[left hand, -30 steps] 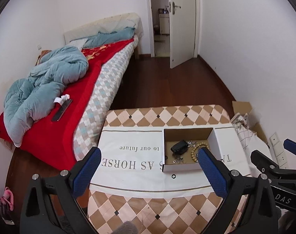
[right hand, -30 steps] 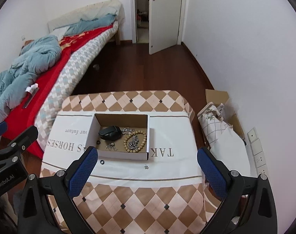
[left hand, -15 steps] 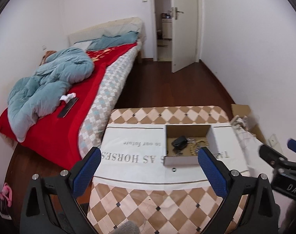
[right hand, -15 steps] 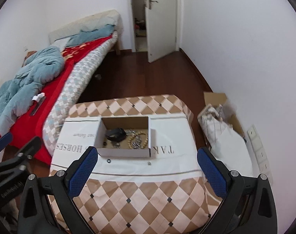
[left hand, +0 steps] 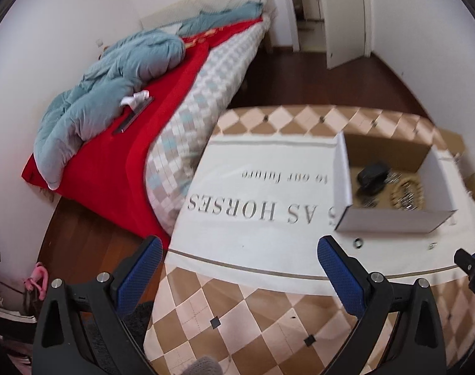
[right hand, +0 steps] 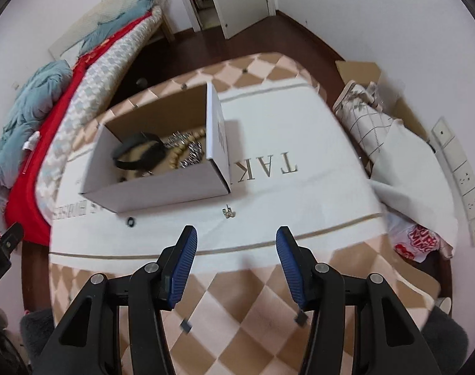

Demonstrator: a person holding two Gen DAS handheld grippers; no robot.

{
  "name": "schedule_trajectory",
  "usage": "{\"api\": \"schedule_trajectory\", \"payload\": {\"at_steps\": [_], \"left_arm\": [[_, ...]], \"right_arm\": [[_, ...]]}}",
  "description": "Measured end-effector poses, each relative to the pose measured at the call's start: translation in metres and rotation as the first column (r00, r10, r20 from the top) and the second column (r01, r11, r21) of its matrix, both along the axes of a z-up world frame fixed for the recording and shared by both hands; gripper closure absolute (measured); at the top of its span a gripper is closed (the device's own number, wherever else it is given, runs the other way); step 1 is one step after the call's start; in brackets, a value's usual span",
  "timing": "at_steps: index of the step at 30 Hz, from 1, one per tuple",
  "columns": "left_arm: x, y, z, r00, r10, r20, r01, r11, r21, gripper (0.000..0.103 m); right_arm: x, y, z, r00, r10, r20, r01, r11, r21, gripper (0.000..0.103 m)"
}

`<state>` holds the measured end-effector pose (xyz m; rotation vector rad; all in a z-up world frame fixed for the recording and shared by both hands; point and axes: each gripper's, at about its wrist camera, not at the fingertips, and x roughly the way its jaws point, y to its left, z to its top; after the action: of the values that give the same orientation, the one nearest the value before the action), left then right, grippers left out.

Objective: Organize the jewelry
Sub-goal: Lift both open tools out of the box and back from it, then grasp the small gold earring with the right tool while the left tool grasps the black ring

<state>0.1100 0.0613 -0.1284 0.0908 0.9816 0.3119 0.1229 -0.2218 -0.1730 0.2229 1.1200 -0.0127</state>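
The small silver earring (right hand: 228,212) lies loose on the white cloth (right hand: 300,200) just outside the box (right hand: 162,187), straight ahead of the empty, spread right tongs (right hand: 234,250), nearer them than the left tongs (left hand: 237,259), also spread and empty.

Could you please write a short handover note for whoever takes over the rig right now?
Left gripper: open, empty, over the table's near side.
Right gripper: open, empty, pointed at the small metal piece.
Cardboard box sits on the white cloth; inside are a black band, a bead bracelet and silver chains.
Done: those pieces are in the box.
Left: the metal piece and a black ring lie on the cloth in front of the box.
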Motion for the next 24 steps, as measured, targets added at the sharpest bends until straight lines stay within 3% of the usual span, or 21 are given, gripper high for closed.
{"api": "schedule_trajectory", "payload": {"at_steps": [9,11,13,22,24], "left_arm": [[0.030,-0.009,-0.043,0.995,-0.021,-0.095,0.022,1.000,0.011,0.002],[0.034,-0.013,-0.048,0.993,-0.029,-0.110,0.030,1.000,0.005,0.002],[0.040,-0.017,-0.054,0.991,-0.047,-0.129,0.046,0.999,-0.014,0.002],[0.061,-0.059,-0.096,0.955,-0.177,-0.239,0.146,0.979,-0.145,0.002],[0.063,-0.067,-0.103,0.947,-0.194,-0.255,0.155,0.974,-0.167,0.013]], "right_arm": [[0.041,0.024,-0.061,0.999,0.045,-0.025,-0.046,0.996,-0.081,0.049],[0.043,0.032,-0.063,0.997,0.073,0.000,-0.072,0.987,-0.142,0.064],[0.043,0.038,-0.065,0.995,0.095,0.011,-0.091,0.976,-0.195,0.094],[0.034,0.015,-0.053,0.999,0.042,0.014,-0.039,0.987,-0.157,0.094],[0.033,0.006,-0.050,1.000,0.027,0.015,-0.024,0.988,-0.155,0.094]]}}
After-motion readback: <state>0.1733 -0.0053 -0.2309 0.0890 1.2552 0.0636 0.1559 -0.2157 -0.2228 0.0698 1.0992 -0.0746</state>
